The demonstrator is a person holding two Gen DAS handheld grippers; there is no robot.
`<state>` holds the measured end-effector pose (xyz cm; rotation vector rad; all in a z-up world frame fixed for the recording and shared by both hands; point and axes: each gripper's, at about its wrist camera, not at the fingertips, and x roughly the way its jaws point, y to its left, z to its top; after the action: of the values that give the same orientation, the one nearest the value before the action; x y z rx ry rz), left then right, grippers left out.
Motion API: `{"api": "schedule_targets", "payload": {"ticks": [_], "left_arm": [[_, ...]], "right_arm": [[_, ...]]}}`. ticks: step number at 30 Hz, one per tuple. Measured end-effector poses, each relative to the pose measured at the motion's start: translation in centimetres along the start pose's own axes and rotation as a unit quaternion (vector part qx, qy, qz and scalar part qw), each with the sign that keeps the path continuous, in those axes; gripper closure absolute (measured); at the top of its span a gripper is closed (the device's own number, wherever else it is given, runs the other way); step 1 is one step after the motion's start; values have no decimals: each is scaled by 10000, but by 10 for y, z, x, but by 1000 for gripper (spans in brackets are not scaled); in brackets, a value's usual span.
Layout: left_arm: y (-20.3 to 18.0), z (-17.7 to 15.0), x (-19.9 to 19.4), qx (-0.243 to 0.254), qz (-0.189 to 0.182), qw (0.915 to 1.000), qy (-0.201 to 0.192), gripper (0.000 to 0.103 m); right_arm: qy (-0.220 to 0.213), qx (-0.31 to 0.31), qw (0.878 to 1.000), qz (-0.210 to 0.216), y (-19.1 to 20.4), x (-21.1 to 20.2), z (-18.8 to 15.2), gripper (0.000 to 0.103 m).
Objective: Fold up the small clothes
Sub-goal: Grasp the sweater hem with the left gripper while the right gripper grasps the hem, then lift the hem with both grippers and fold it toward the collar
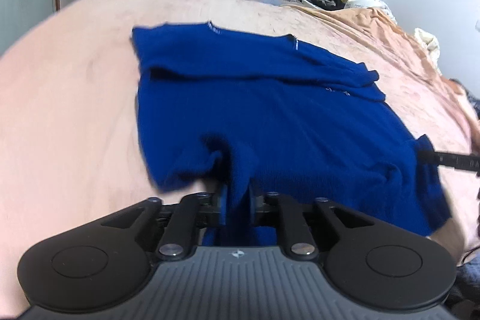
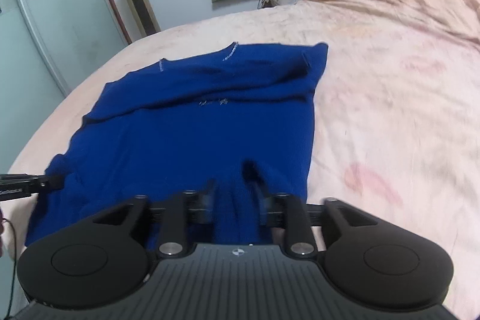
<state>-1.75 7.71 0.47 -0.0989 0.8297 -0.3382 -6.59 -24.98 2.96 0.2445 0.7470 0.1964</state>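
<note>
Blue sweater (image 1: 270, 110) lay on the pink bedsheet (image 1: 75, 110), top part folded over w/ sleeves across. Left gripper (image 1: 237, 200) pinched the near hem, fabric bunched btwn its pads. Right gripper (image 2: 237, 200) stood wider at the same hem, cloth btwn its fingers; grip unclear, view blurred.
</note>
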Motion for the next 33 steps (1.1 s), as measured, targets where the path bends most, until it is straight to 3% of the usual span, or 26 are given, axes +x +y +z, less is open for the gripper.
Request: {"api": "schedule_targets", "payload": {"ticks": [1,3,5,10,11,12,13,14,15,17,20,25,29,33], "left_arm": [[3,-5,-4,-64,-28,10000,18,70],[7,-14,-14,-133,-32,9999,-41,32],[9,-24,-24,-141,-74,9998,-140,27],[4,-43,-28,-63,-312,9995,40,26],[-3,-44,-28,146,-263,9995,76,28],[-11,-44,-27,359,-195,9991,112,38],[-18,-45,-27,533,-152,9984,139,53],[-24,-45,-26,652,-188,9975,205,82],[-26,-43,-26,633,-310,9972,263,93],[-29,-40,-32,579,-411,9973,207,93],[-33,-36,-57,746,-544,9955,-220,93],[-32,-23,-116,783,-1039,9847,-1158,93],[-22,-17,-142,513,-1278,9771,-1620,93],[-15,-16,-139,292,-1129,9771,-1781,93]], "right_arm": [[11,8,10000,4,-1,-4,-5,52],[52,78,10000,6,-2,-13,-15,50],[118,205,9997,18,-5,-22,-26,48],[380,70,9992,108,6,-28,-53,46],[371,-191,9991,31,15,-27,-57,50],[357,-431,9984,-113,23,-25,-58,57],[357,-582,9975,-197,30,-23,-59,73],[359,-555,9977,-119,32,-22,-57,83],[363,-421,9985,21,31,-23,-54,90],[234,-326,9990,198,31,-29,-48,90],[-28,-234,9980,588,28,-52,-37,91],[-581,-230,9924,1063,27,-101,-18,91],[-928,-128,9850,1450,26,-126,-7,91],[-999,-22,9807,1683,22,-126,1,91]]}}
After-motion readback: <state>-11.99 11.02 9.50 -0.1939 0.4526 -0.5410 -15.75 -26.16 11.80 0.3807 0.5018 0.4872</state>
